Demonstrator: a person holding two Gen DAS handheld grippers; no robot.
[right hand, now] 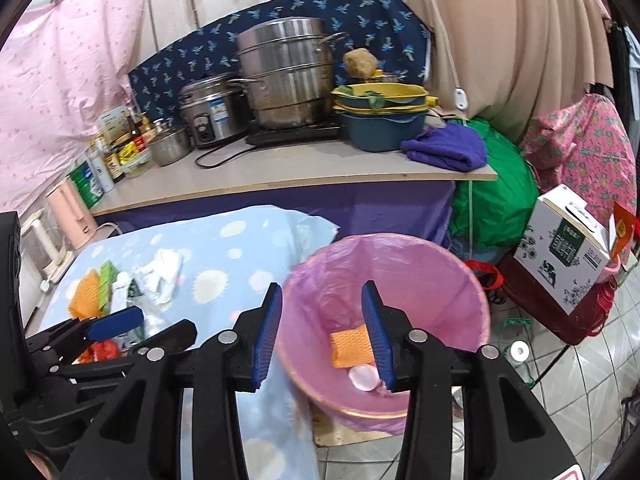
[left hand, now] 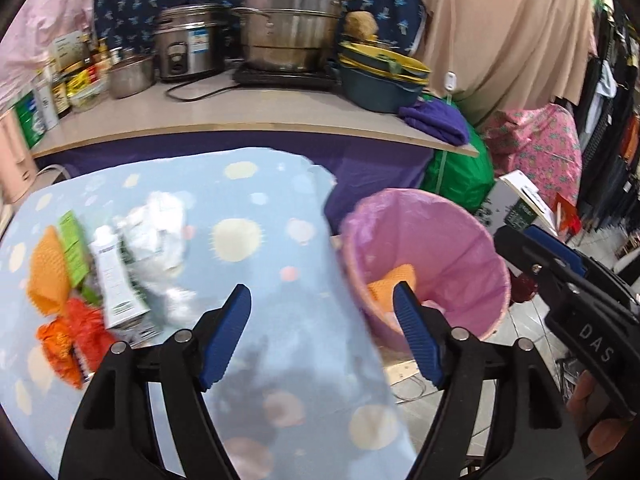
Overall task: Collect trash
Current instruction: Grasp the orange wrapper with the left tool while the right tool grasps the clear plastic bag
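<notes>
1. Left hand-held gripper (left hand: 322, 336): jaws apart, nothing between the pads. It sits over the near right edge of the blue spotted cloth (left hand: 256, 208), pointing downward and forward.
2. Right hand-held gripper (right hand: 322, 334): jaws apart, nothing clamped. It hangs above the near rim of the pink-lined bin (right hand: 472, 280), its mouth framing the bin's interior.
3. Bin contents, seen between and beyond the right jaws: an orange mesh piece (right hand: 350, 348) and a small pink disc-like scrap (right hand: 362, 378) lie at the bottom.
4. Remaining trash: a pile on the cloth, ahead and well to the left of the left hand-held gripper. It holds an orange net sleeve (left hand: 48, 268), a green carton strip (left hand: 72, 244), a white tube (left hand: 114, 280), crumpled white-silver wrapping (left hand: 156, 232) and orange crinkled wrappers (left hand: 74, 340).
5. Key relation: the pile lies on the far-left side of both hand-held grippers, with the bin to the right. The left hand-held gripper is clearly the nearer; in the right wrist view it stands between the right one and the pile.
6. Long axis: the white tube runs roughly away from the left hand-held gripper, cap end farther, so jaws closing side to side would cross it.
7. Judgement: a drop looks just finished; the next pick probably falls to the left hand, swinging leftward. Pieces overlap, so one grasp may drag a neighbour along.
8. Pots and bowls on the counter (left hand: 248, 120) behind are not involved.
</notes>
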